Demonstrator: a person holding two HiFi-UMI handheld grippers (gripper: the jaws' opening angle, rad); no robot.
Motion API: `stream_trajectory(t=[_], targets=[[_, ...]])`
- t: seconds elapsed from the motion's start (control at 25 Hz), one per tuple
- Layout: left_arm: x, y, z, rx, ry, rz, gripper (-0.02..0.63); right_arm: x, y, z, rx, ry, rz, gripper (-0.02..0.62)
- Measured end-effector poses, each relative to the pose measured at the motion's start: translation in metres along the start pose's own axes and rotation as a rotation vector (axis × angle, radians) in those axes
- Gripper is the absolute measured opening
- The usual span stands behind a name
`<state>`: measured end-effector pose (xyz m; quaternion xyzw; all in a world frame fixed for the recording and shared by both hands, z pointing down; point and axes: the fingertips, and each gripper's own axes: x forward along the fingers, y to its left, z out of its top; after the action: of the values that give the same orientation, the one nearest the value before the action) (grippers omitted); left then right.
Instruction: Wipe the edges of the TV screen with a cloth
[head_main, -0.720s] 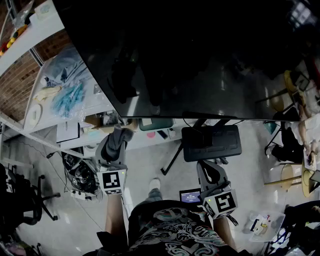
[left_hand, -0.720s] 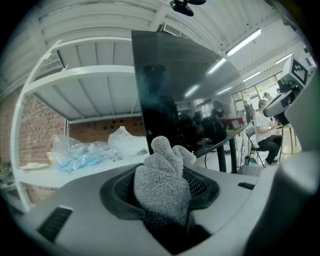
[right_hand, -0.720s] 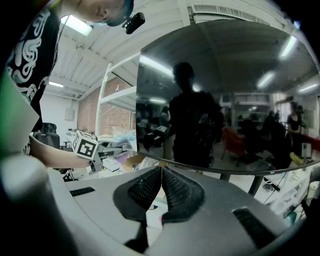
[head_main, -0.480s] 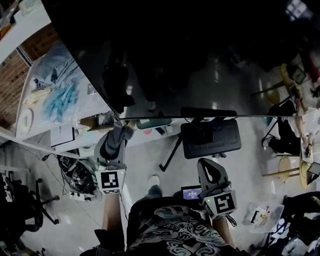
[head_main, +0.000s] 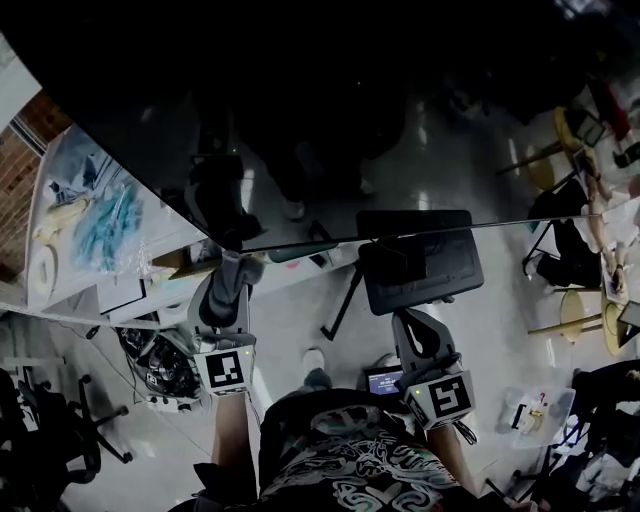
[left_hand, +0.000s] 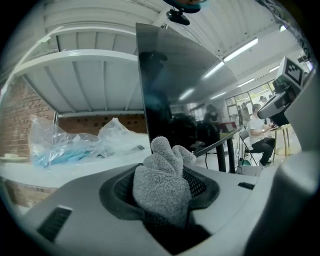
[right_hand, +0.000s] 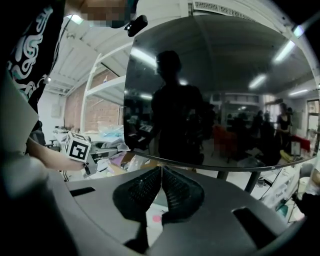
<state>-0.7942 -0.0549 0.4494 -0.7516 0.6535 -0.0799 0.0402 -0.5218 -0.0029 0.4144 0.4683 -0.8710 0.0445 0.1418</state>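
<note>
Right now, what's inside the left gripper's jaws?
A grey fluffy cloth, bunched up and poking out past the jaws toward the TV screen. Its lower end is pinched out of sight between them.

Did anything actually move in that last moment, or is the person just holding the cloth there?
Hardly anything moved. The head view tilted a little, so the TV fills more of the picture. The left tongs are still shut on the cloth at the TV's lower left corner. The right tongs remain shut and empty below the TV.
</note>
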Motion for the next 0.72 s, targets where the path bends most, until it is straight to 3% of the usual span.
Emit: stream_trajectory(t=[0.16,0.36,0.52,0.72], targets=[[0.009,0.003,-0.009,0.01,0.044,0.01,0.196,-0.001,-0.004,-0.01,0.041,0.021,-0.03,0.03],[0.021,0.008,-0.001,0.045,-0.002,0.007,0.196,0.001,-0.003,-0.021,0.05,0.045,-0.036,0.029],[0.026,0.008,0.005,-0.02,-0.069,0.016,0.196,0.004,-0.002,-0.018,0.053,0.035,-0.037,0.029],[0.027,0.005,0.005,-0.028,-0.055,-0.028,0.196,0.012,0.004,-0.016,0.043,0.038,-0.009,0.03]])
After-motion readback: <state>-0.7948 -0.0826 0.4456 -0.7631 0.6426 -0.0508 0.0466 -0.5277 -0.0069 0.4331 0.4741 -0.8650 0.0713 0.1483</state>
